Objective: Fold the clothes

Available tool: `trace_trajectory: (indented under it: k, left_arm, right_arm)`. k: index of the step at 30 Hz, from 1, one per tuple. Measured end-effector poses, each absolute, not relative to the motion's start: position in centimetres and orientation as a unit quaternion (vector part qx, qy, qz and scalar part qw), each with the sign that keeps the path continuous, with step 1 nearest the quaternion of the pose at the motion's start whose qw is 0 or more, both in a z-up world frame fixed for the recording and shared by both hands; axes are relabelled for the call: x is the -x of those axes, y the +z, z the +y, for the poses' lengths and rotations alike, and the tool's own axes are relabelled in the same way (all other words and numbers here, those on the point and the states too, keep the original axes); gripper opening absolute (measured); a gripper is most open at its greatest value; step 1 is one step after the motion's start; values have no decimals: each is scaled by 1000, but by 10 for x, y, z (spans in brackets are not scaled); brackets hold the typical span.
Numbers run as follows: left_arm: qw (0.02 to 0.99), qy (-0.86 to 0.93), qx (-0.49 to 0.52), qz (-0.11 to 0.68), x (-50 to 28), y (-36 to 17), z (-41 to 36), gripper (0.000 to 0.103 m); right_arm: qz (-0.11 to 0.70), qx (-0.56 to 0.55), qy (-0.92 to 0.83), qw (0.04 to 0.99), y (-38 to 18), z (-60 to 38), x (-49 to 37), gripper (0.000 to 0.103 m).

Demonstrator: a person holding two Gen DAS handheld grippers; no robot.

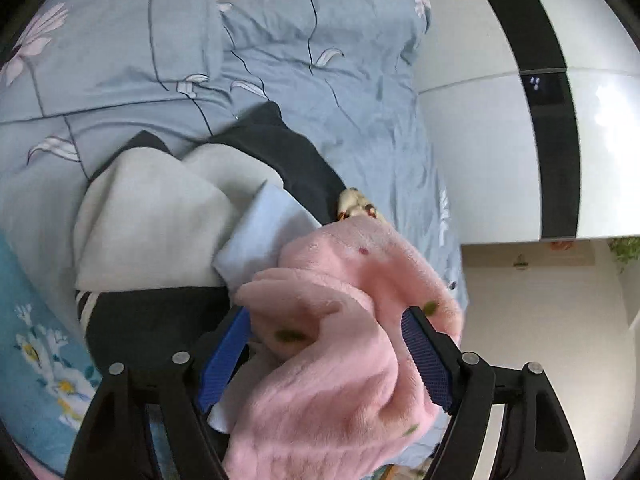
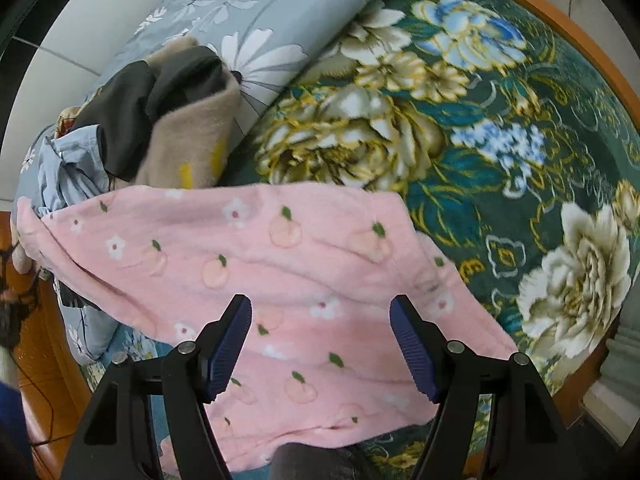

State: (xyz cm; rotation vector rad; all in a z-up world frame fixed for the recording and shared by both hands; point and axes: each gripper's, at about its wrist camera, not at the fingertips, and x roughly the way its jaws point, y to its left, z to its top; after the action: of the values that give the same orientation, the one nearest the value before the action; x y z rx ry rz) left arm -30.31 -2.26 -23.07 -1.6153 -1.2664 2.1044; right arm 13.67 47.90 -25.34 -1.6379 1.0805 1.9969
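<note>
A pink fleece garment with peach and flower prints [image 2: 280, 272] lies spread over the green floral blanket [image 2: 500, 140]. In the left wrist view a bunched end of the same pink fleece [image 1: 340, 340] sits between the fingers of my left gripper [image 1: 326, 324], whose jaws stand wide apart around it. My right gripper [image 2: 320, 312] is open and hovers just above the flat part of the garment, with nothing between its fingers.
A pile of other clothes, grey, black and pale blue [image 1: 168, 208], lies on the blue-grey floral duvet [image 1: 280, 40]. It also shows in the right wrist view [image 2: 160, 112]. A wooden bed frame [image 2: 560, 20] runs along the far edge. A white and black wall [image 1: 540, 120] stands to the right.
</note>
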Motion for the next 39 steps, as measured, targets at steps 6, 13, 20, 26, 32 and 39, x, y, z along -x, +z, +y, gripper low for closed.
trace_trajectory:
  k: [6,13,20,26,32,39]
  left_arm:
    - [95,728,553,-394,296,-219,-18,10]
    - [157,802,455,-353,239,-137,-66,9]
    - [73,859,393,-322,115,-131,-197,9]
    - [-71,768,500,-394,51,-248,-283,5]
    - [-69,727,509,-457,52,-286,-285,11]
    - [-81,692,529,-484,107,-331,-253,46]
  right_arm:
    - [399,584,684,177,-262,476,-154,73]
    - [388,583,699,144,-249,458,-138,73]
    - [369,593,708,102,-244,423,-122,73]
    - [353,624,694,64,-256,386,-116,73]
    - [323,637,698,46,-251,374,-113,73]
    - [304,645,699,56,-247,387,-117,73]
